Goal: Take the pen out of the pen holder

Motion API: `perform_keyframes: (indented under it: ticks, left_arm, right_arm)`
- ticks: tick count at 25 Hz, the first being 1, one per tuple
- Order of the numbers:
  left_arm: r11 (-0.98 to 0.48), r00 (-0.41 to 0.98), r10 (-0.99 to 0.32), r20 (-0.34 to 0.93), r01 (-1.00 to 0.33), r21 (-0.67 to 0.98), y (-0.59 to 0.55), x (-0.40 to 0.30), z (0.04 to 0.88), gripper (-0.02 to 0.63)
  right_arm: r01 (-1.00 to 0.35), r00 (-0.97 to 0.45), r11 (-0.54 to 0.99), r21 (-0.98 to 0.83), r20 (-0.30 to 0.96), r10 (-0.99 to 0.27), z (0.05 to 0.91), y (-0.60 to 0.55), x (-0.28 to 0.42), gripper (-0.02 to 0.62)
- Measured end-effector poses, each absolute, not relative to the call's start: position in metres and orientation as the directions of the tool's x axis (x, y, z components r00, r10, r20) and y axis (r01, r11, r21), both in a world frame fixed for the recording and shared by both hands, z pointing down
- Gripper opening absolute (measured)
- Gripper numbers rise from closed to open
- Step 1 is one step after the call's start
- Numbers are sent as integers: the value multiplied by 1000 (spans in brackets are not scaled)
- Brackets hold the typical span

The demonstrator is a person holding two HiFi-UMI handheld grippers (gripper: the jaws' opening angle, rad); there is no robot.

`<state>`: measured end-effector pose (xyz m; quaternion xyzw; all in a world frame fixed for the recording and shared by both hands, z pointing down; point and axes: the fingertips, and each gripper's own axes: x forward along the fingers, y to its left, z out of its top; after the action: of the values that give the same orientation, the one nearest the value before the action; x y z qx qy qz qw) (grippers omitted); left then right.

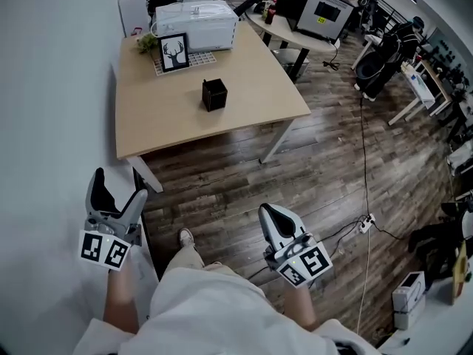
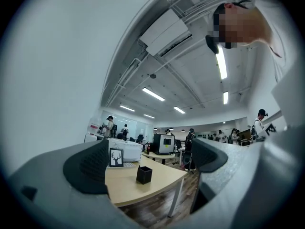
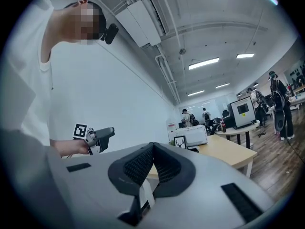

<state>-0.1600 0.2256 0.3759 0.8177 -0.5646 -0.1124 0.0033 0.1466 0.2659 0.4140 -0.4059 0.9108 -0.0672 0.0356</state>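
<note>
1. The left tongs [image 1: 118,191] stand released and wide, with nothing between them. The right tongs [image 1: 272,214] are clenched on nothing.
2. Both hang over the floor, well apart from the surface [image 1: 170,117]. The black pen holder [image 1: 214,95] stands upright near the middle of it, with a framed deer picture [image 1: 174,52] farther back to its left.
3. The pen is too small to make out, so I judge it sits inside the holder. Nothing has been grasped yet.
4. Risks ahead:
   - The holder looks light and stands free, so pulling the pen at a slant could tip or drag it.
   - A thin pen may slip or twist if pinched near its tip.
   - The right tongs cannot take anything until they are released.
</note>
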Motion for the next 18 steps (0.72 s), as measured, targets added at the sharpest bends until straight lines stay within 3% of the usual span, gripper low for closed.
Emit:
perform_keyframes:
  ticks: [8,18]
  left_arm:
    - [-386,366,-922,-125,-891,238,147,-152,423,534]
    - [-556,557,-825,-94,-771,311,-50,-121,448,534]
  right_arm:
    - [-752,-658,647,-126,91,-747,427,203,136,2]
    - [-821,-571,566,-78,125,-811,399,34,107,2]
